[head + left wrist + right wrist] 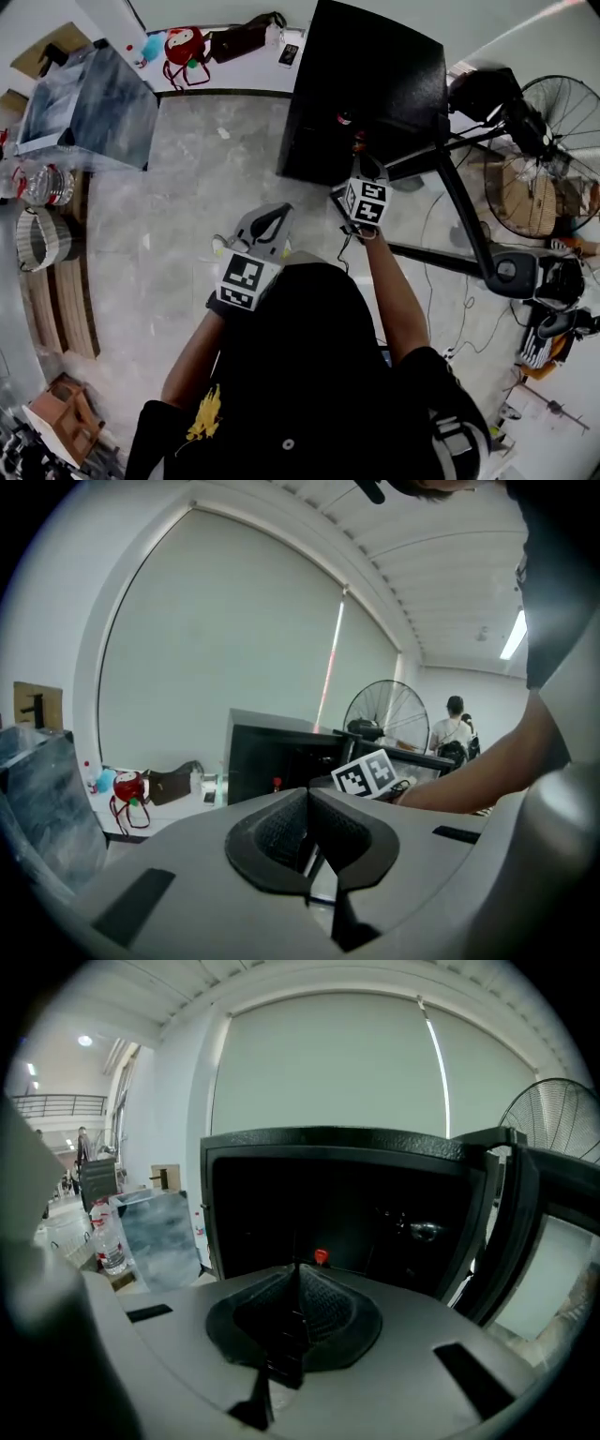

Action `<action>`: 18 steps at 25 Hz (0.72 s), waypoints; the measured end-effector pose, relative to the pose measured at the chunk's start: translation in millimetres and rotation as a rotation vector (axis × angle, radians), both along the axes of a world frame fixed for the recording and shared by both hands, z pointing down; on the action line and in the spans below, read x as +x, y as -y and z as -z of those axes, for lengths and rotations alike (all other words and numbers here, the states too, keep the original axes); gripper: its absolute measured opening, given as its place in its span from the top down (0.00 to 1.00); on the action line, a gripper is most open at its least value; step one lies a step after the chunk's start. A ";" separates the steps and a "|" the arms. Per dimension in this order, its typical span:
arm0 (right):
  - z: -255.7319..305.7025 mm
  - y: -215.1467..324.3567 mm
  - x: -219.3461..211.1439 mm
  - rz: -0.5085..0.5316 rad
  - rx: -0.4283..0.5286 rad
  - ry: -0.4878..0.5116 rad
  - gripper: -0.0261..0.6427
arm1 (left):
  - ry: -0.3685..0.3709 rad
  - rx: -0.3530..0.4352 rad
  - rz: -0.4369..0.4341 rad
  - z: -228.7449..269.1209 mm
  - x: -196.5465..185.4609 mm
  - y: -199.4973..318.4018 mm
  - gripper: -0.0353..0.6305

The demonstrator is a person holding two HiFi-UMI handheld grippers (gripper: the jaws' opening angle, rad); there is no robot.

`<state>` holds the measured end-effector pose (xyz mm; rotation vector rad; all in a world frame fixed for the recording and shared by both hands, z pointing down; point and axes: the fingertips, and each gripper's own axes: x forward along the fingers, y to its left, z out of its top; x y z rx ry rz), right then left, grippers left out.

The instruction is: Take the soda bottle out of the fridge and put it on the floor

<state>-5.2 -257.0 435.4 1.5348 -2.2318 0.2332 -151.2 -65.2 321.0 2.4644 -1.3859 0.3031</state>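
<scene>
A small black fridge [366, 84] stands on the floor with its door [469, 220] swung open to the right. In its dark inside only the red cap of the soda bottle [322, 1257] shows; the same cap appears as the bottle's red dot [344, 118] from above. My right gripper [361, 161] hovers just in front of the opening, jaws shut and empty, pointing straight at the cap [297, 1274]. My left gripper [272, 217] hangs back to the left over the bare floor, also shut with nothing held [307, 799].
A standing fan [553, 150] and loose cables fill the right side. A grey-blue box [94, 103] sits at the far left with water bottles [47, 183] near it. A red toy [185, 45] and a dark bag [242, 39] lie by the back wall.
</scene>
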 end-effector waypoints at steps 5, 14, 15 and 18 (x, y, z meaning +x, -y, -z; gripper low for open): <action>-18.2 29.2 -9.0 -0.022 -0.029 0.045 0.83 | -0.088 -0.041 0.089 -16.3 -24.3 2.1 0.92; -47.8 98.3 -2.3 -0.140 0.029 0.144 0.53 | -0.139 -0.143 0.216 -40.6 -39.7 0.1 0.92; -53.8 108.2 -1.8 -0.151 0.022 0.138 0.53 | -0.136 -0.145 0.226 -40.8 -41.0 -0.1 0.92; -70.7 133.6 -3.5 -0.162 0.002 0.118 0.53 | -0.137 -0.156 0.269 -44.2 -47.1 -1.3 0.92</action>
